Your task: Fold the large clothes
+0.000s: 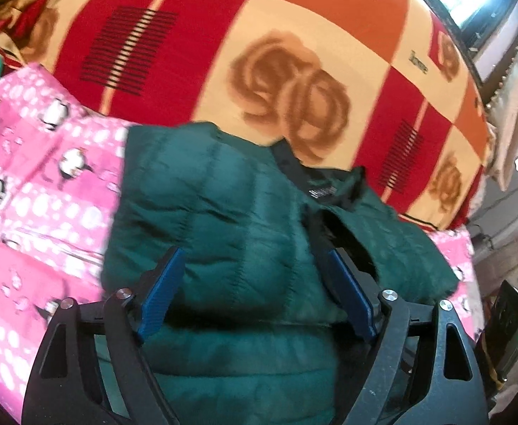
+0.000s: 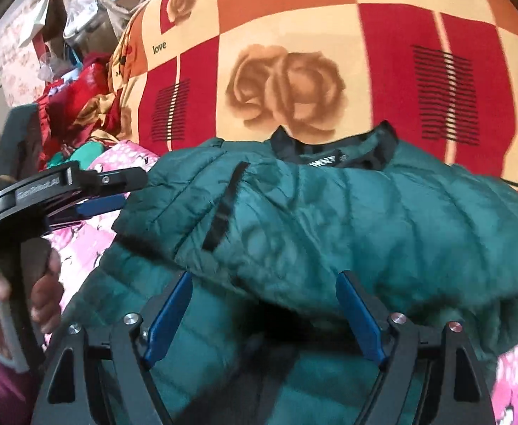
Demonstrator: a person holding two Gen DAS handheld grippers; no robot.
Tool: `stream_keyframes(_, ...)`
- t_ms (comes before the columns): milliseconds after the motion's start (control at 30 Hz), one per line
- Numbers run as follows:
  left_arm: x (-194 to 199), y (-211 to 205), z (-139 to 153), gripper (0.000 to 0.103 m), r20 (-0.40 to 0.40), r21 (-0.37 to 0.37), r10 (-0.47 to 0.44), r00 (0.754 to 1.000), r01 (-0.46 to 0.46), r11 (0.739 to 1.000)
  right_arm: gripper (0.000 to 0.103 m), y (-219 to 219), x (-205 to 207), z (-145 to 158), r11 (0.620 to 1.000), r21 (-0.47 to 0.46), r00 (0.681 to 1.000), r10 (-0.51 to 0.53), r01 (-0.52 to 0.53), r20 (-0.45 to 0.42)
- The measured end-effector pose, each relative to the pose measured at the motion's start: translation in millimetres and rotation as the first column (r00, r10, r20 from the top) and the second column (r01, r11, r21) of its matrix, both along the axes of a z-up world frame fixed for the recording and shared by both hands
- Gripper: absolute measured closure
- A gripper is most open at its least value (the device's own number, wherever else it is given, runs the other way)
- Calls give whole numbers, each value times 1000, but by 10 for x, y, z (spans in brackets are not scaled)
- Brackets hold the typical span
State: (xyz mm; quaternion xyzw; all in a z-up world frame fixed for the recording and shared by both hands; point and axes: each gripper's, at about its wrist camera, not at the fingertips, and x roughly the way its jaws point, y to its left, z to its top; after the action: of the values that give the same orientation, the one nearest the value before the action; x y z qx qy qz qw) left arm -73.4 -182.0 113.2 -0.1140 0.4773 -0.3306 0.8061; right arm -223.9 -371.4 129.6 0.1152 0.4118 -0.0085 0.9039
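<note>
A dark green puffer jacket [image 1: 223, 212] lies on a pink penguin-print blanket [image 1: 35, 191], its black-lined collar [image 1: 315, 184] pointing to the far side. One part is folded over the body, with a black zip strip [image 2: 223, 209] on top. My left gripper [image 1: 255, 253] hangs open just above the jacket's puffy fabric, which bulges between the blue pads [image 1: 159, 294]. In the right wrist view the left gripper [image 2: 131, 191] shows side-on at the jacket's left edge. My right gripper [image 2: 265, 276] is open over the jacket's [image 2: 365, 219] near fold, gripping nothing.
The bed beyond is covered by a red, orange and cream checked blanket with roses [image 2: 287, 81]. A heap of clothes [image 2: 78, 106] lies at the far left. A hand [image 2: 43, 294] holds the left gripper's handle. A black device with a green light [image 1: 510, 326] stands at the right edge.
</note>
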Motion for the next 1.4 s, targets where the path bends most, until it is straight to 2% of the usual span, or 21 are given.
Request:
stream_keyframes(167, -160, -283, -58, 19, -80, -61, -96, 992, 91, 994, 22, -273, -410, 163, 997, -27, 997, -67, 67, 32)
stream_keyframes(233, -216, -400, -78, 19, -109, -74, -114, 987, 107, 992, 22, -394, -520, 201, 995, -26, 994, -100, 101, 35)
stream_keyframes(333, -270, -530, -76, 19, -109, -70, -114, 987, 107, 992, 22, -559, -670, 253, 989, -18, 989, -143, 144, 46)
stream_keyframes(400, -291, -630, -94, 18, -94, -38, -100, 991, 97, 995, 22, -681, -800, 304, 984, -10, 982, -175, 176, 66)
stream_keyframes(533, -314, -888, -212, 19, -117, 20, -110, 987, 113, 993, 22, -846, -978, 357, 974, 8, 971, -225, 226, 85)
stream_keyframes(633, -319, -1019, -239, 19, -83, 77, -95, 992, 102, 992, 22, -945, -1101, 367, 966, 23, 961, -260, 259, 89)
stream_keyframes(700, -330, -1004, -203, 38, -44, 35, -90, 995, 92, 995, 22, -1004, -1161, 374, 960, 25, 956, -279, 277, 91)
stream_keyframes(733, -323, -997, -182, 66, -27, 51, -82, 996, 83, 995, 22, -1025, -1172, 377, 959, 25, 955, -283, 282, 93)
stream_keyframes(767, -308, -992, -177, 88, -23, 70, -82, 996, 83, 994, 22, -1055, -1203, 388, 956, 22, 951, -293, 292, 99)
stream_keyframes(833, -263, -923, -126, 89, -19, 52, -87, 996, 88, 995, 22, -1114, -1243, 413, 950, 16, 943, -313, 313, 115)
stream_keyframes(967, -213, -670, 115, 93, 102, 73, -41, 994, 34, 997, 22, -1261, -1238, 424, 931, 46, 922, -365, 362, 126)
stream_keyframes(1133, -78, -317, 310, 93, 181, 107, 8, 984, -28, 994, 22, -1344, -1074, 329, 920, 85, 911, -390, 382, 131)
stream_keyframes(1267, -19, -121, 253, 93, 177, 138, 20, 984, -45, 989, 22, -1368, -832, 159, 917, 141, 917, -388, 373, 96)
stream_keyframes(1400, -38, 26, 157, 93, 171, 151, 32, 985, -58, 987, 22, -1295, -510, 35, 931, 123, 933, -353, 343, 73)
